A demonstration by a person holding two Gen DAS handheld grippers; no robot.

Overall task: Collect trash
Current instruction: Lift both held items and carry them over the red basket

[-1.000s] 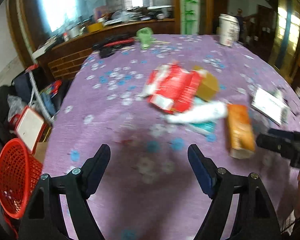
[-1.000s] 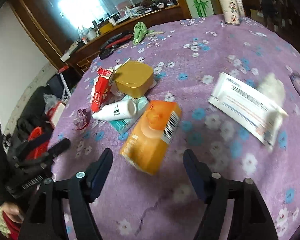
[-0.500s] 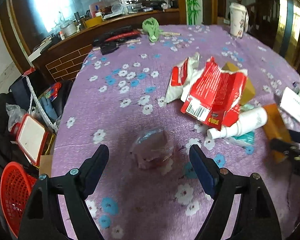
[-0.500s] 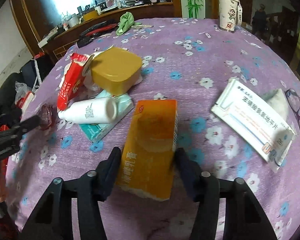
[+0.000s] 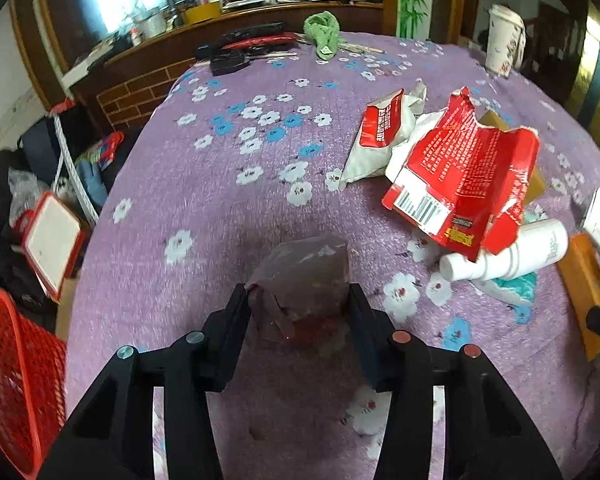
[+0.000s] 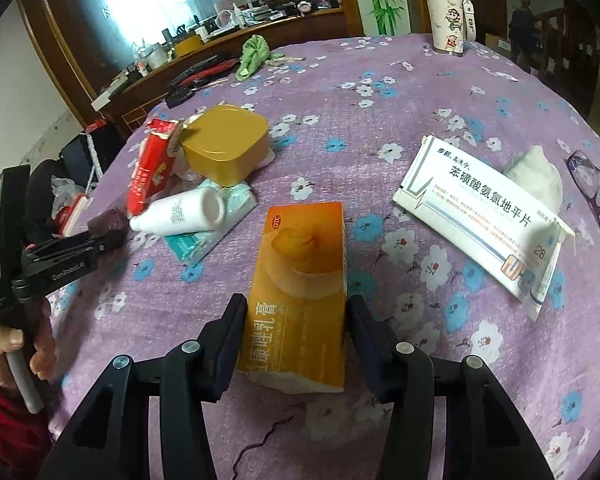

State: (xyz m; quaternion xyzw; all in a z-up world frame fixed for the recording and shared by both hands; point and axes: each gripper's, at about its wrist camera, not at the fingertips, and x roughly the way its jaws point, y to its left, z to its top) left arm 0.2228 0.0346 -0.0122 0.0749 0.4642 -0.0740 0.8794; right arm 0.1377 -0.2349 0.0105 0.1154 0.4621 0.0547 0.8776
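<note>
A crumpled, translucent purple plastic wrapper (image 5: 304,268) lies on the purple flowered tablecloth (image 5: 220,184). My left gripper (image 5: 298,296) is closing on it, and both fingers touch its sides. In the right wrist view that gripper (image 6: 108,240) shows at the left with the wrapper (image 6: 108,219) at its tips and a hand on its handle. My right gripper (image 6: 296,308) is shut on the near end of an orange medicine box (image 6: 304,256), which lies flat on the cloth. The left wrist view catches that box (image 5: 580,280) at its right edge.
Mid-table lies a pile: torn red packets (image 5: 460,176), a white bottle (image 5: 512,252), a teal pack (image 6: 204,236), a gold tub (image 6: 224,144). A white medicine box (image 6: 480,208), tissue (image 6: 536,172) and glasses (image 6: 596,188) lie right. A red basket (image 5: 16,380) stands on the floor, left.
My left gripper came down over the purple wrapper and its fingers closed in on it. My right gripper closed on the orange box and stays on it.
</note>
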